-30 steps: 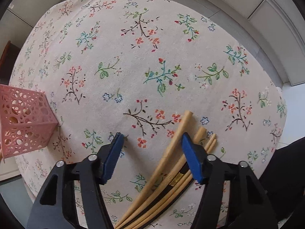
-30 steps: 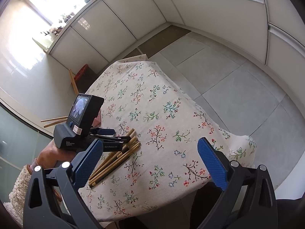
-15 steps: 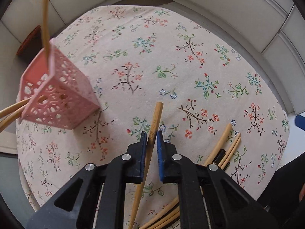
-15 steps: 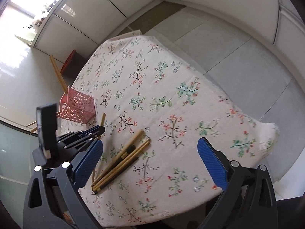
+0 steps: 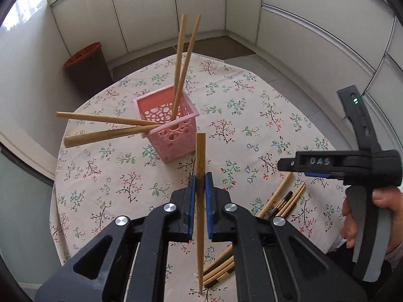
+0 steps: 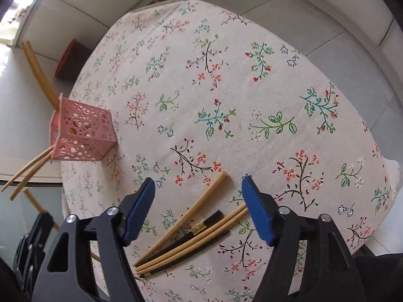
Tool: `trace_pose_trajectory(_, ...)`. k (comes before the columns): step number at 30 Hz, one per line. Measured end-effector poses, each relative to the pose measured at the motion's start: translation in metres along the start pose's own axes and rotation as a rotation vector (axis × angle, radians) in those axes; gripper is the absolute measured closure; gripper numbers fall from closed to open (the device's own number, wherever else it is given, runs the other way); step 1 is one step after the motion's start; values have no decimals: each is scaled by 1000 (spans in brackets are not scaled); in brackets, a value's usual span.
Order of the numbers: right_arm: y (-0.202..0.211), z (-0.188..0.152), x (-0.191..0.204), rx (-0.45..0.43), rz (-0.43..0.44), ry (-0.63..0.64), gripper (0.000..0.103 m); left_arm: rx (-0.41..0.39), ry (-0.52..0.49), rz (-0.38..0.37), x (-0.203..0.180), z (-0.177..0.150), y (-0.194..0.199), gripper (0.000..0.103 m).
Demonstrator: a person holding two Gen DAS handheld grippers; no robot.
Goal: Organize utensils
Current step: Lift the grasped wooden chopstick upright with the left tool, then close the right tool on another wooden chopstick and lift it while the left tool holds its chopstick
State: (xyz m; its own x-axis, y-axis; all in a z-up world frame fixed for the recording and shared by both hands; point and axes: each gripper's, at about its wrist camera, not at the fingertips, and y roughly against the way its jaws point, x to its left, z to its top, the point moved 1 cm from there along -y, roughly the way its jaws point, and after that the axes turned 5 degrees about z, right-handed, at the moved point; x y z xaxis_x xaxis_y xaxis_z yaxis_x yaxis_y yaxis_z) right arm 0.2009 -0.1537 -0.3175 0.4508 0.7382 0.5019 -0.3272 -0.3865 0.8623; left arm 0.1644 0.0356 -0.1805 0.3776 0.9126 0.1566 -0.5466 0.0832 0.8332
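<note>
Left gripper (image 5: 199,176) clamped on one wooden chopstick (image 5: 200,151), held upright above the floral cloth (image 5: 126,176), thick end up, thin tip hanging below the jaws, just in front of the pink holder (image 5: 173,130). Four chopsticks already in the holder: two standing, two leaning out to the left. Right gripper (image 6: 199,191) over the loose pile (image 6: 196,231) near the cloth's near edge, jaws closing, pads not yet touching anything, the thick end of one pale stick (image 6: 214,183) lying between them. Pile of pale sticks with a dark one (image 6: 209,222) among them. Hand (image 5: 365,216) on the right gripper's grip in the left view.
</note>
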Motion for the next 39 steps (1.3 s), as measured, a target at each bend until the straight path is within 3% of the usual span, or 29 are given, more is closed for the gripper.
trace_pose_trajectory(4,-21,-3,7,46,-64,-4,47,-39,32,0,11,3,18,96)
trace_pose_trajectory(7,-30,-3,21,25,-119,34,48,-60,57,11,17,5,24,96)
trace_pose_trajectory(10,-39,-3,35,22,-142,65,65,-79,82,18,23,6,31,96)
trace_pose_trajectory(12,-42,-2,43,13,-119,87,88,-95,95,22,25,7,37,96)
trace_pose_trajectory(14,-43,-1,45,1,-68,81,91,-111,102,34,26,6,43,96)
trace_pose_trajectory(15,-40,0,46,-13,-36,78,102,-119,104,41,26,6,46,96)
trace_pose_trajectory(16,-35,-1,49,-29,-4,90,103,-125,107,45,27,5,49,96)
trace_pose_trajectory(21,16,-13,69,-160,80,239,103,-159,139,55,30,1,66,96)
trace_pose_trajectory(28,92,-33,89,-320,126,437,103,-172,150,63,25,-4,79,96)
trace_pose_trajectory(32,117,-42,82,-336,150,472,103,-177,146,62,21,-6,84,96)
trace_pose_trajectory(34,114,-39,76,-274,155,435,102,-172,146,63,21,-5,85,96)
trace_pose_trajectory(35,106,-36,71,-229,146,393,99,-177,147,60,21,-5,87,96)
trace_pose_trajectory(38,60,-24,59,-48,100,236,53,-193,142,44,18,-4,89,96)
trace_pose_trajectory(39,46,-19,55,-36,80,187,53,-191,137,44,17,-3,87,96)
